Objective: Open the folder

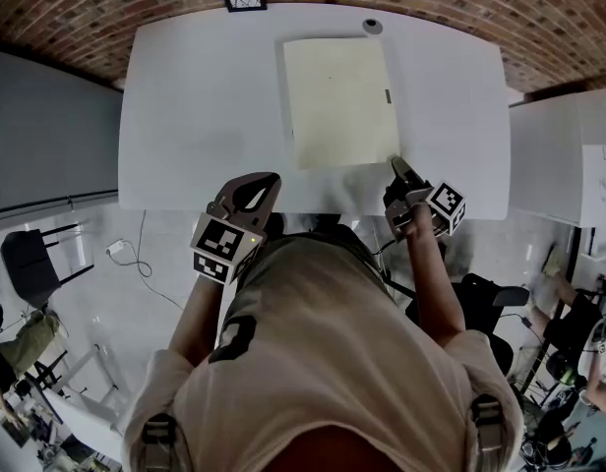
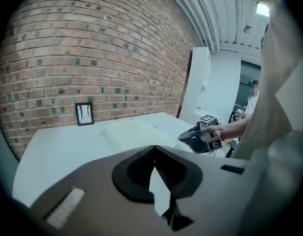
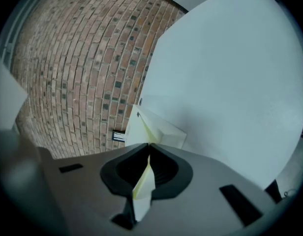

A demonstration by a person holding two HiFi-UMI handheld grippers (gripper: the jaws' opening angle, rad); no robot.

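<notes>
My right fingers pinch the folder's near-right corner on the tabletop; my left fingers are pressed together, empty. Best to lift slowly, swinging it leftward.

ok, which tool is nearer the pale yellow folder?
Right. The right tool is shut on the near right corner of the pale yellow folder; the left tool hangs apart from it, at the white table's near edge.

Bright, even light; fisheye warping and dark corners ring both gripper views.
</notes>
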